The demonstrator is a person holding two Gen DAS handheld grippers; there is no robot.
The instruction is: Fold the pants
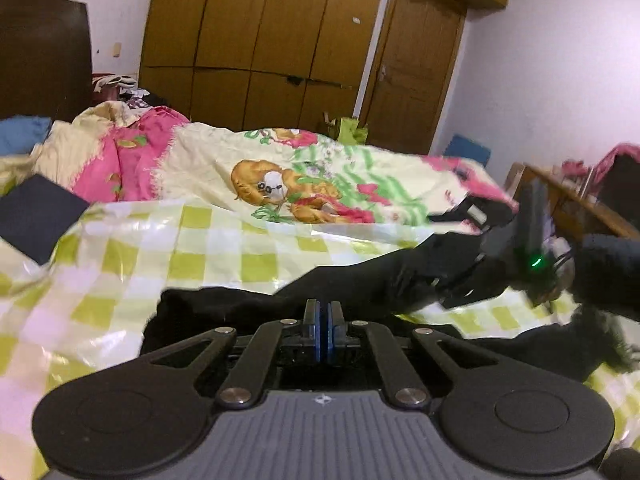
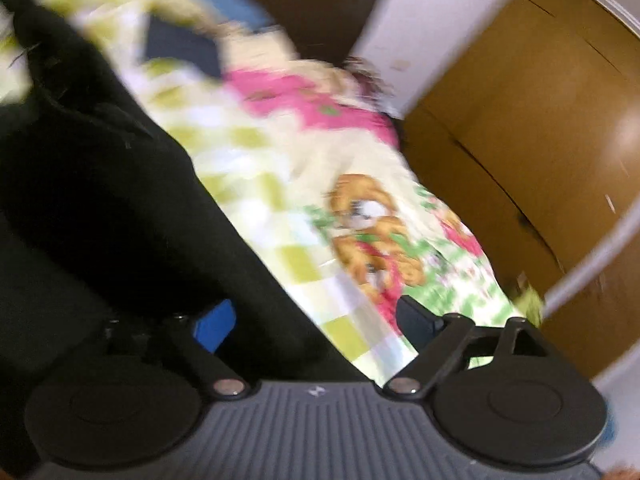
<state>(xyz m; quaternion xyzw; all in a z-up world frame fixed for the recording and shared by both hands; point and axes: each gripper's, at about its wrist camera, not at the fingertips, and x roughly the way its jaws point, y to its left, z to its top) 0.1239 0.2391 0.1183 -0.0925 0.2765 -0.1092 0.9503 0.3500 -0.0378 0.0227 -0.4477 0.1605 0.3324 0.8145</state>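
Black pants [image 1: 360,284] lie across a green-and-white checked plastic sheet [image 1: 168,256] on the bed. My left gripper [image 1: 323,312] is shut, its blue pads pressed together at the near edge of the pants; I cannot tell whether cloth is pinched between them. My right gripper [image 2: 316,320] is open, its fingers wide apart, with the black pants [image 2: 120,184] filling the left of its blurred view and lying between the fingers. The right gripper also shows in the left wrist view [image 1: 516,248], over the far end of the pants.
A cartoon-print bedsheet [image 1: 320,176] and a pink quilt [image 1: 120,160] cover the bed beyond the checked sheet. A dark flat item [image 1: 36,216] lies at the left. A wooden wardrobe [image 1: 260,40] stands behind the bed, and a wooden table [image 1: 580,204] at the right.
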